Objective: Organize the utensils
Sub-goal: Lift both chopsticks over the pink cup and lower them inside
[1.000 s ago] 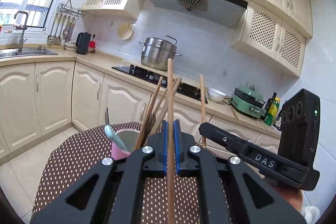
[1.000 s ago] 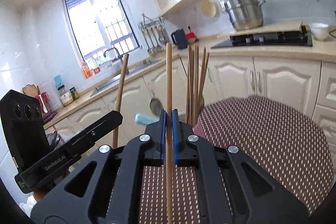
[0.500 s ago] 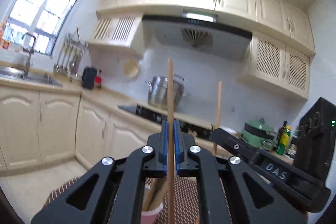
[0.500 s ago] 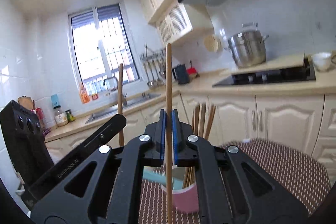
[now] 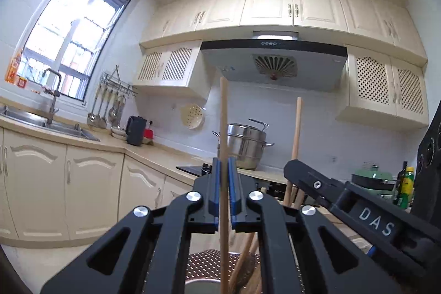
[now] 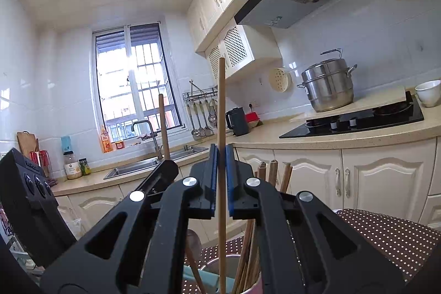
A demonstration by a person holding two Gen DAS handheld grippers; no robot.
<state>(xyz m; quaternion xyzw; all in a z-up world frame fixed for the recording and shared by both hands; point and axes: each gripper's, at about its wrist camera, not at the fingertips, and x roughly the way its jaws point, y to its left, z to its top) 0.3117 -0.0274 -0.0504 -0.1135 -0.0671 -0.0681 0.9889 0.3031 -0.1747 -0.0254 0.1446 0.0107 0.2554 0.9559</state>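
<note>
The round surface [image 6: 391, 239] covered in a brown cloth with white dots sits low in both views, and on it stands the pink cylindrical utensil cup [image 6: 255, 283], already bristling with upright wooden chopsticks [image 6: 271, 175] and a light-blue-handled utensil [image 6: 193, 277].

The black left hand-held gripper [image 5: 224, 167], with blue-lined jaws, is clamped tight on a single pale wooden chopstick [image 5: 223, 115], held upright with its lower end reaching down to the cup's mouth. The black right hand-held gripper [image 6: 220, 156] is pinched just as tightly on a second pale wooden chopstick [image 6: 221, 101], also upright, its lower end above or just inside the cup.

Risks, as I judge them: both sticks are coming to one narrow opening at once, so the two hand-held grippers, already close together, could knock each other. A stick tip could catch the rim or the crowded sticks inside and tip the light cup over. Letting go too high might make a chopstick bounce out onto the cloth.

Readable writing: "DAS" in white on the right hand-held gripper's side, seen from the left wrist view. Lettering on the left one's side and the bottle labels on the far counter are too small to read.
</note>
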